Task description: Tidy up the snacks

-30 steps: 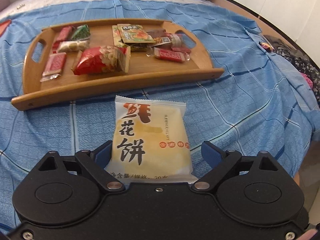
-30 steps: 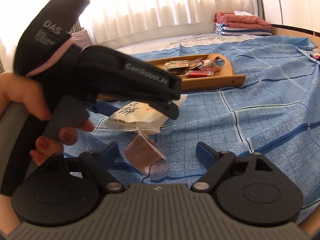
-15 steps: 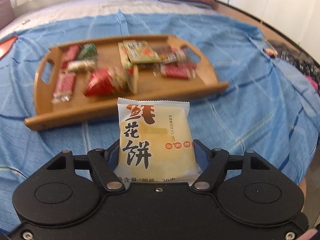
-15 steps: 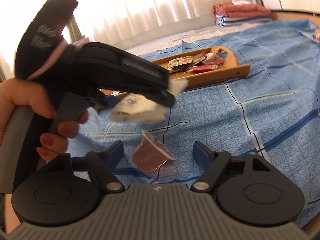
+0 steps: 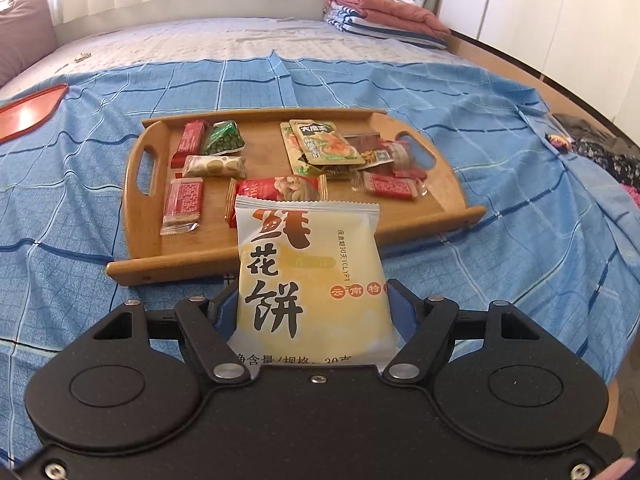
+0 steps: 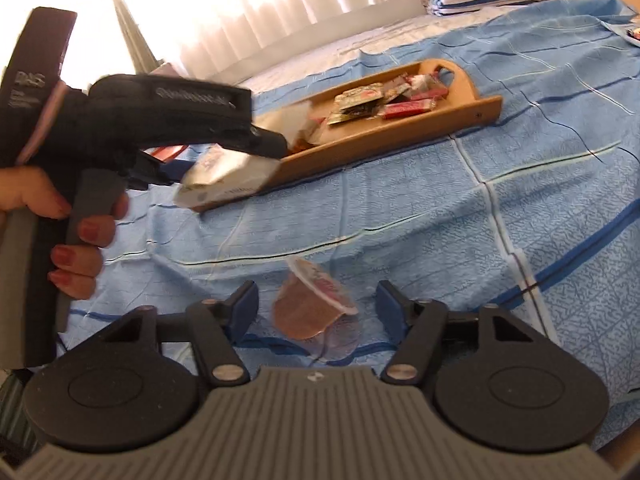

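My left gripper (image 5: 310, 300) is shut on a pale yellow pastry packet (image 5: 308, 276) and holds it above the blue bedspread, just short of the near rim of a wooden tray (image 5: 172, 264). The tray holds several snack packets, among them a red one (image 5: 276, 190) and a green one (image 5: 222, 142). In the right wrist view the left gripper (image 6: 160, 120) and its packet (image 6: 228, 176) hang by the tray's near end (image 6: 360, 144). My right gripper (image 6: 316, 304) is open around a brown jelly cup (image 6: 308, 308) that lies tilted on the bedspread.
The blue checked bedspread (image 5: 520, 220) covers the bed. A red tray (image 5: 28, 114) lies at the far left. Folded towels (image 5: 384, 20) are stacked at the back. Dark floral cloth (image 5: 600, 152) lies at the right edge, by the wooden bed frame.
My left gripper closed on the pastry packet, lifted it off the bedspread and carried it toward the tray. My right gripper stayed open around the jelly cup.
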Action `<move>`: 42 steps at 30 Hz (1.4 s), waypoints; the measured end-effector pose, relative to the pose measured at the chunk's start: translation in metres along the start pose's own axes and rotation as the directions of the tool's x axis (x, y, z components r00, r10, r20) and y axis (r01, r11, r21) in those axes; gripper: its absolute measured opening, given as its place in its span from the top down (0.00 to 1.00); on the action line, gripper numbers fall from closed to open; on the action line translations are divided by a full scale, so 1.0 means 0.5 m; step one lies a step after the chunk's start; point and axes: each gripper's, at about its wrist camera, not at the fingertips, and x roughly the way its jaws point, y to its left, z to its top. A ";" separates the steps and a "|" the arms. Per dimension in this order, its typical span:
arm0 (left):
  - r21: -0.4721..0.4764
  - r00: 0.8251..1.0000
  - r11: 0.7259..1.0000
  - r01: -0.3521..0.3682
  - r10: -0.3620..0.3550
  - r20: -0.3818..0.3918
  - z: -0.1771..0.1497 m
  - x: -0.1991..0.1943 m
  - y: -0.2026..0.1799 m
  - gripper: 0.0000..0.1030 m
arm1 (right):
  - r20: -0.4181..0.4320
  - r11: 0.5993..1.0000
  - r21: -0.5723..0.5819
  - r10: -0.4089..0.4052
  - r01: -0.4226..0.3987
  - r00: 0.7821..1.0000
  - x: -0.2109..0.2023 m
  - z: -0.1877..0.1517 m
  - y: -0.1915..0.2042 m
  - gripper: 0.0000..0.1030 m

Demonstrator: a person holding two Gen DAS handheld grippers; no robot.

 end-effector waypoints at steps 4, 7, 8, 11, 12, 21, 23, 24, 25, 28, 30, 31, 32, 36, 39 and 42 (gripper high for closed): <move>0.023 1.000 1.000 -0.020 0.020 0.013 -0.010 -0.007 0.006 0.30 | -0.035 0.997 0.055 0.056 -0.054 0.998 -0.006 0.009 -0.010 0.54; 0.009 1.000 1.000 -0.026 0.026 0.017 -0.012 -0.008 0.016 0.30 | -0.050 0.999 0.038 0.034 -0.032 0.998 0.002 0.005 -0.006 0.49; 0.003 0.999 1.000 -0.027 0.027 0.017 -0.012 -0.009 0.020 0.30 | -0.053 0.999 0.038 0.025 -0.023 0.998 0.007 0.004 -0.003 0.48; -0.010 0.999 1.000 -0.028 0.028 0.018 -0.015 -0.009 0.030 0.30 | -0.046 1.000 0.011 0.005 -0.005 0.999 0.021 0.006 0.011 0.41; -0.011 0.999 0.999 -0.030 0.030 0.016 -0.016 -0.008 0.032 0.30 | -0.042 1.000 0.002 -0.003 0.003 0.999 0.026 0.006 0.016 0.40; -0.016 0.998 0.998 -0.059 0.059 0.023 -0.022 -0.015 0.052 0.30 | -0.007 1.000 0.025 -0.017 0.017 1.000 0.031 0.051 0.015 0.57; -0.022 0.997 0.998 -0.066 0.067 0.030 -0.021 -0.017 0.056 0.30 | 0.008 0.999 0.018 -0.030 0.030 1.000 0.027 0.060 0.010 0.57; -0.026 0.997 0.997 -0.068 0.068 0.032 -0.021 -0.018 0.058 0.30 | 0.012 0.999 0.018 -0.036 0.036 0.999 0.026 0.065 0.006 0.57; -0.029 0.997 0.997 -0.068 0.069 0.033 -0.021 -0.018 0.060 0.30 | 0.013 0.999 0.021 -0.043 0.043 0.999 0.025 0.069 0.003 0.57; -0.034 0.997 0.997 -0.067 0.068 0.035 -0.022 -0.021 0.064 0.30 | 0.025 0.998 0.032 -0.057 0.057 0.998 0.022 0.083 -0.014 0.57; -0.033 0.997 0.997 -0.069 0.070 0.035 -0.022 -0.021 0.064 0.30 | 0.045 0.997 0.054 -0.056 0.053 0.997 0.014 0.093 -0.025 0.57; -0.033 0.997 0.997 -0.070 0.071 0.035 -0.021 -0.021 0.065 0.30 | 0.057 0.996 0.069 -0.052 0.048 0.997 0.010 0.099 -0.032 0.57; -0.034 0.997 0.997 -0.071 0.072 0.037 -0.021 -0.022 0.066 0.30 | 0.068 0.996 0.080 -0.052 0.047 0.996 0.006 0.106 -0.038 0.57; -0.051 0.996 0.996 -0.072 0.074 0.047 -0.015 -0.025 0.073 0.30 | 0.107 0.994 0.088 -0.076 0.067 0.991 -0.003 0.141 -0.057 0.57; -0.054 0.995 0.996 -0.077 0.080 0.054 -0.007 -0.026 0.076 0.30 | 0.127 0.993 0.098 -0.074 0.062 0.989 -0.010 0.170 -0.068 0.57; -0.059 0.994 0.995 -0.082 0.086 0.061 0.004 -0.023 0.079 0.30 | 0.161 0.994 0.095 -0.069 0.054 0.985 -0.026 0.205 -0.073 0.57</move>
